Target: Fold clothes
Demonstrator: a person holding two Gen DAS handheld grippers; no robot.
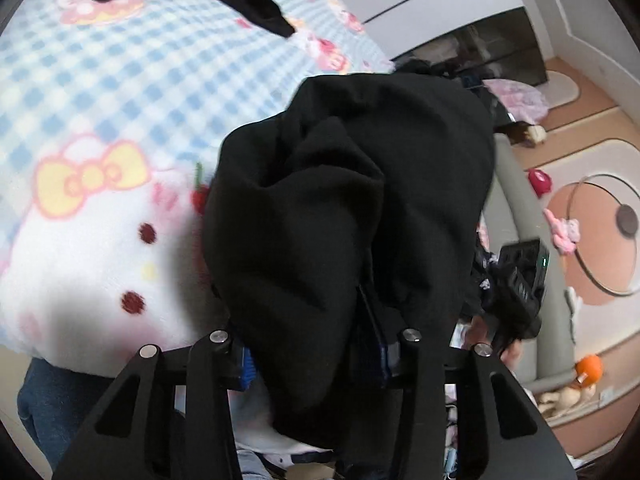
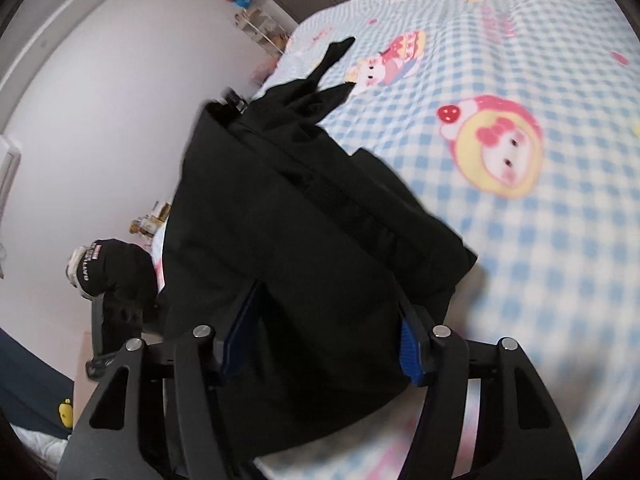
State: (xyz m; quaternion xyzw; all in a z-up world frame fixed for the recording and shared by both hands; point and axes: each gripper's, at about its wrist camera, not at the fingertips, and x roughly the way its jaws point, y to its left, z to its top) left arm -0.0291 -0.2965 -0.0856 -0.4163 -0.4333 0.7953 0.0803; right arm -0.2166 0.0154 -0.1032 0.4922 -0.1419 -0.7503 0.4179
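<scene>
A bunched black fleece garment (image 1: 352, 208) hangs lifted above the bed with the blue-and-white checked cartoon blanket (image 1: 120, 92), carried between both tools. The left tool (image 1: 316, 344) has a thick wad of it between its blue pads, apparently clamped; the right tool (image 2: 320, 344) likewise seems clamped on a wide fold (image 2: 304, 240). One black end (image 2: 332, 60) trails onto the far blanket. This looks like the lifting and spreading step: next, the cloth probably needs laying flat on the bed before any fold.
</scene>
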